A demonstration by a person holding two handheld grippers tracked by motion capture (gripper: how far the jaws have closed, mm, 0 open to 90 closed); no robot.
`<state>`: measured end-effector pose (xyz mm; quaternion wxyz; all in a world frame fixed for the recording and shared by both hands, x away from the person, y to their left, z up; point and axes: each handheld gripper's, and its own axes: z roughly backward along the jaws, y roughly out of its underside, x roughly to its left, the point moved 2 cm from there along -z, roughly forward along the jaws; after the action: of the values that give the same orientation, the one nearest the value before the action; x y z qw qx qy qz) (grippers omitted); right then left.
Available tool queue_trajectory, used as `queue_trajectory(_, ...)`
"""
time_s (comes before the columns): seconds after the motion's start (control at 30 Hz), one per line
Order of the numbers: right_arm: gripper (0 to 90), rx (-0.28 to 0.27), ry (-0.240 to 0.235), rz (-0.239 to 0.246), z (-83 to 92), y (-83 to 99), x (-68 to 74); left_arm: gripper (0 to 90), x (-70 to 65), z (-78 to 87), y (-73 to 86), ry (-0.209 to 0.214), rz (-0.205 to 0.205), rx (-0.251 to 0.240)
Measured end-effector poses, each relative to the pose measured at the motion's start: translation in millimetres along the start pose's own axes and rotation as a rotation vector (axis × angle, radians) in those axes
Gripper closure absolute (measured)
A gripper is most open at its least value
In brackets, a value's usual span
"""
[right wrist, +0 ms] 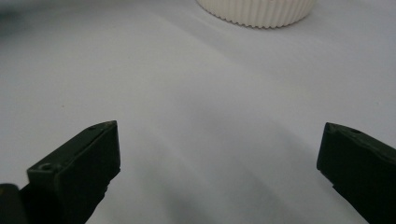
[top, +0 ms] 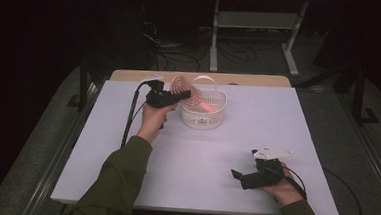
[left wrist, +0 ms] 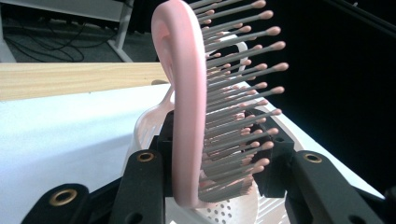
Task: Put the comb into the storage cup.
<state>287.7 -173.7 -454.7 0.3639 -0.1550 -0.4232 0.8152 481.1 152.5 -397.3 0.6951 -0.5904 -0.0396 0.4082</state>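
Broadly, a white tabletop (top: 199,178) carries everything, with a strip of bare wood along its far edge. Toward the far side, left of centre, stands a white slotted basket (top: 204,116) with a hoop handle. Over its left rim the left gripper (top: 182,94) holds a pink hairbrush (top: 188,91), head up and tilted, its handle slanting down into the basket. In the left gripper view the brush (left wrist: 189,116) stands edge-on between the black jaws, its grey, pink-tipped bristles pointing right; the jaws press on the pink back and on the bristle side, so the brush is clamped. Near the tabletop's near right corner the right gripper (top: 238,176) rests low in the hand, well apart from the basket. Its jaws stand wide apart, nothing between them, above bare white surface (right wrist: 210,140).
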Motion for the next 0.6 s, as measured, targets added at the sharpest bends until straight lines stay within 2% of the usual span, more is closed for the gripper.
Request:
queue_trajectory(0.33, 0.0, 0.001, -0.001, -0.001, -0.3, 0.0, 0.3, 59.3, 1.4, 1.8, -0.6, -0.009, -0.016, 0.001)
queue_trajectory(0.6, 0.0, 0.002, -0.002, -0.002, -0.7, 0.3, 0.2, 55.6, -2.3, 1.0, 0.0, -0.043, -0.073, 0.017)
